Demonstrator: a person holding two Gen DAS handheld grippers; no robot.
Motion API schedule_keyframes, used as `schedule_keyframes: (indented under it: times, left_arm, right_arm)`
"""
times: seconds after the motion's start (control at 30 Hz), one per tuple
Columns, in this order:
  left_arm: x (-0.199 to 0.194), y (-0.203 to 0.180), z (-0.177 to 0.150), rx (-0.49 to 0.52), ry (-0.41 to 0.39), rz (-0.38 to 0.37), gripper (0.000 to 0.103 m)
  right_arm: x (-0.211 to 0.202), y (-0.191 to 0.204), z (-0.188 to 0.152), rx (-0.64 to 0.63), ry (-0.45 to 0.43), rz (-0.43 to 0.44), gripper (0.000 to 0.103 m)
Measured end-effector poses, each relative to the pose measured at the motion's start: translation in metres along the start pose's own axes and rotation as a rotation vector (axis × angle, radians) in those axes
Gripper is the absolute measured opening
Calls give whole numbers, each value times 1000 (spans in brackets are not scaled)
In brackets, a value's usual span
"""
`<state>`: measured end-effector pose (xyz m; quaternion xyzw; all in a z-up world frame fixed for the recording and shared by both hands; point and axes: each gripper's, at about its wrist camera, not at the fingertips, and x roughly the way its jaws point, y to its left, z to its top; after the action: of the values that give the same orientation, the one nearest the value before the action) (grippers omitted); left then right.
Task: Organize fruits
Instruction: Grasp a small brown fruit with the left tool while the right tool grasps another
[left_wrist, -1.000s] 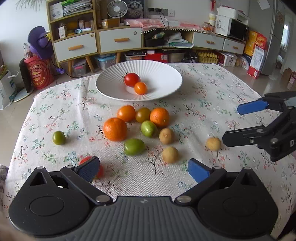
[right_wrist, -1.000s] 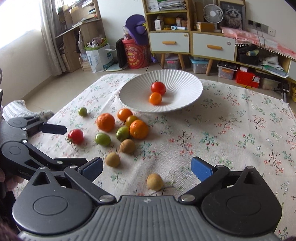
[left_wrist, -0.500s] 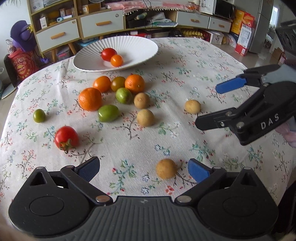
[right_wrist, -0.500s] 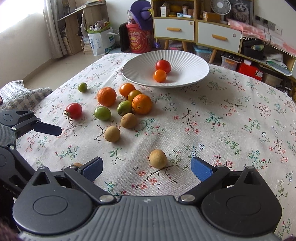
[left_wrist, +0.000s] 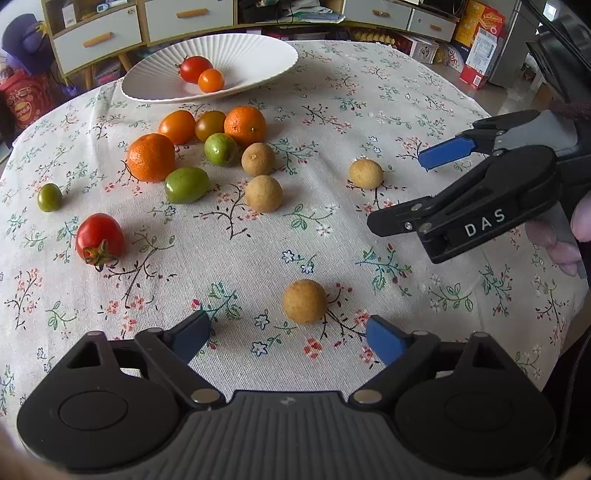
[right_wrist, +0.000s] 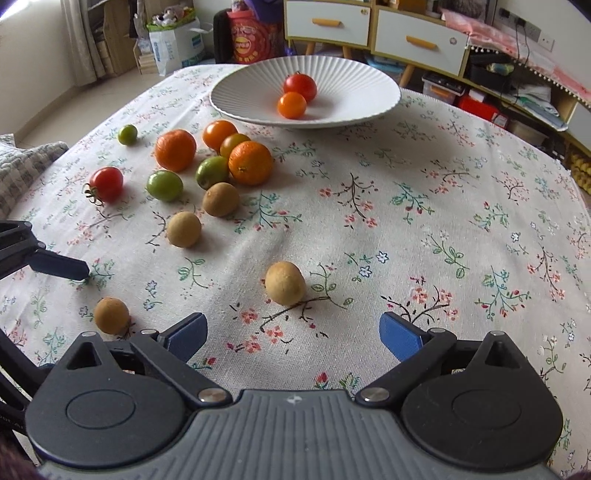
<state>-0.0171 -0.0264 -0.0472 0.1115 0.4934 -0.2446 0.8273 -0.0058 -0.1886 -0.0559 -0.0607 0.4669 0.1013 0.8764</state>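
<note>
Left gripper (left_wrist: 288, 334): jaws closing but still apart, tan fruit (left_wrist: 304, 301) between/just ahead of blue pads, untouched. Right gripper (right_wrist: 293, 330): spread wide, nothing gripped; second tan fruit (right_wrist: 285, 282) just ahead. Surface: round table w/ floral cloth (right_wrist: 424, 192). White ribbed plate (right_wrist: 369, 85) at far side w/ red tomato (right_wrist: 300, 85) + small orange one (right_wrist: 291, 105). Loose cluster of oranges, green & tan fruit near plate; red tomato (left_wrist: 99, 236) apart. Room: drawers (right_wrist: 417, 44), boxes behind.
</note>
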Motion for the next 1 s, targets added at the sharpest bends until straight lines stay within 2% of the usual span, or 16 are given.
schedule_keyframes:
  times: [0.13, 0.3, 0.47, 0.67, 0.77, 0.9, 1.0]
  left_arm:
    - [-3, -1, 0, 17, -5, 0, 80]
    - [-4, -2, 2, 25, -6, -6, 68]
    - [-6, -3, 2, 31, -13, -17, 50]
    - [-6, -3, 2, 33, -20, -17, 36]
    - [-7, -3, 2, 26, -25, -18, 29]
    - [-7, -4, 3, 25, -30, -22, 23]
    - [-7, -5, 3, 31, -37, -19, 23]
  right_arm:
    - [3, 2, 1, -9, 18, -9, 96]
    - [5, 3, 3, -3, 25, 3, 87]
    - [4, 3, 6, -1, 10, -1, 74]
    - [4, 0, 9, 10, -11, -6, 57]
    - [3, 1, 10, 7, -21, 4, 52]
    - [2, 3, 11, -3, -31, 21, 42]
    - [2, 6, 12, -12, -34, 33, 32]
